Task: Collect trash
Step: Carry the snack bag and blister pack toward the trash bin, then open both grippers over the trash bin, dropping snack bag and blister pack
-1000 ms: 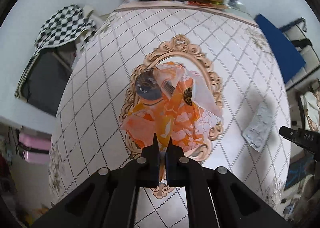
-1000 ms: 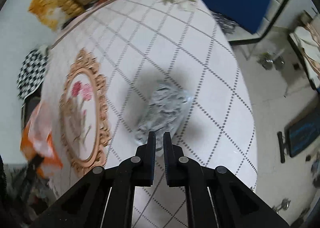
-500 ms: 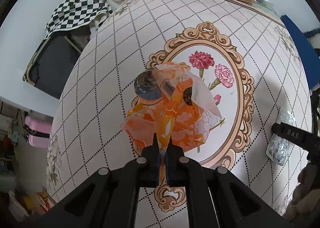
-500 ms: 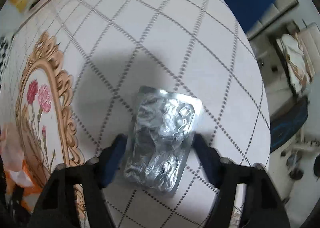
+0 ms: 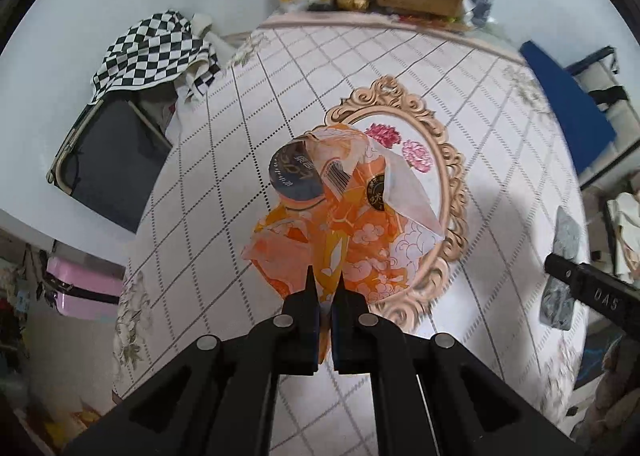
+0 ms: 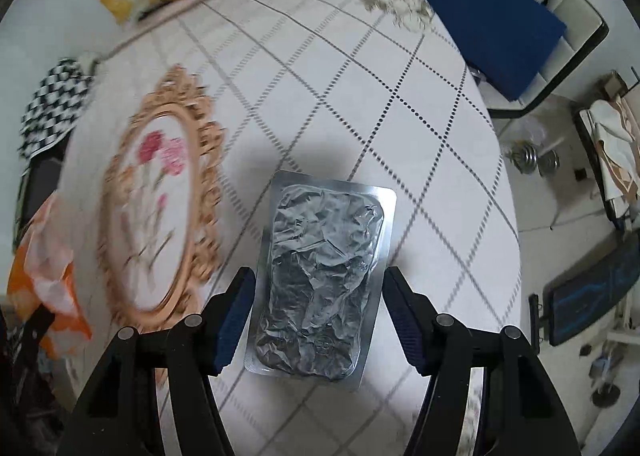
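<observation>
Silver and crinkly, the empty pill pack [image 6: 320, 280] lies flat on the surface [image 6: 440, 184], right between the two fingers of the right hand-held gripper [image 6: 318, 316]. Its long side runs the same way the gripper points, away from the person, so the fingers sit one on each long edge. The jaws are apart and have just been opening; the blue pads [image 6: 236, 316] stand just beside the pack, and I cannot see them pressing on it. The near end of the pack reaches back between the fingers, and the far end sticks out past the tips.

The right gripper points steeply down at the pack from above. I think the next move only needs the jaws to close across the narrow way. The pack is thin and flat, so the fingers may have to go low to catch its edges, or it could slip out.

The left hand-held gripper [image 5: 325, 288] is clamped shut on the orange wrapper [image 5: 340, 224], pinching its near edge. The wrapper hangs out in front of the tips, above the gold flower frame [image 5: 452, 192] printed on the cloth. This gripper points steeply down too. It is well apart from the pill pack, which shows far off to its right, so the right hand is much the nearer one.
</observation>
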A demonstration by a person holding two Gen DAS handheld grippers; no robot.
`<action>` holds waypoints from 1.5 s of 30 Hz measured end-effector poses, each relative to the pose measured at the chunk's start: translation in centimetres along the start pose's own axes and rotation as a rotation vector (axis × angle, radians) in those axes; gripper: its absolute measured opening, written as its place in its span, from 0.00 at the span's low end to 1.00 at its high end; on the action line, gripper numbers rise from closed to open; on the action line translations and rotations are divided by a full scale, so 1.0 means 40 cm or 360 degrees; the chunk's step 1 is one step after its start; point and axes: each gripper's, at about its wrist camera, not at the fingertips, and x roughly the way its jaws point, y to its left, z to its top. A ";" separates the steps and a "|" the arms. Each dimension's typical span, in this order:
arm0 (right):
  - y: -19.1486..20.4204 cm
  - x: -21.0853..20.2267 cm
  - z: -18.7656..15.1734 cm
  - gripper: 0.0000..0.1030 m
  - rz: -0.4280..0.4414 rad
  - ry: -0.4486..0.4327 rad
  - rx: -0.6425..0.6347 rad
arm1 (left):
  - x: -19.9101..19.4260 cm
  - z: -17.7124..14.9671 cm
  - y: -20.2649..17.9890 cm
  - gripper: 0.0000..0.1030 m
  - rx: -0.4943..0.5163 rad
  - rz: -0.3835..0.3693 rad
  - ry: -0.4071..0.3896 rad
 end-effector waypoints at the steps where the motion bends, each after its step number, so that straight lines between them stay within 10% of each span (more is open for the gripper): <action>1: 0.003 -0.029 -0.027 0.65 0.0017 -0.0023 -0.0012 | -0.025 -0.015 0.010 0.01 0.0008 -0.0022 -0.0016; 13: 0.128 -0.338 -0.526 0.65 0.0130 -0.0268 -0.0039 | -0.310 -0.356 0.211 0.01 0.0204 -0.0308 -0.0185; 24: 0.167 -0.341 -1.103 0.65 0.0253 -0.0026 0.0266 | -0.211 -0.777 0.387 0.01 0.0272 -0.0456 0.0347; 34: 0.074 0.081 -1.404 0.65 0.0213 0.0339 0.0463 | 0.278 -1.031 0.304 0.02 0.0140 -0.0540 0.0821; 45: -0.049 0.726 -1.494 0.65 0.0253 0.0449 0.0559 | 0.810 -1.152 0.156 0.06 0.0054 -0.0560 0.1024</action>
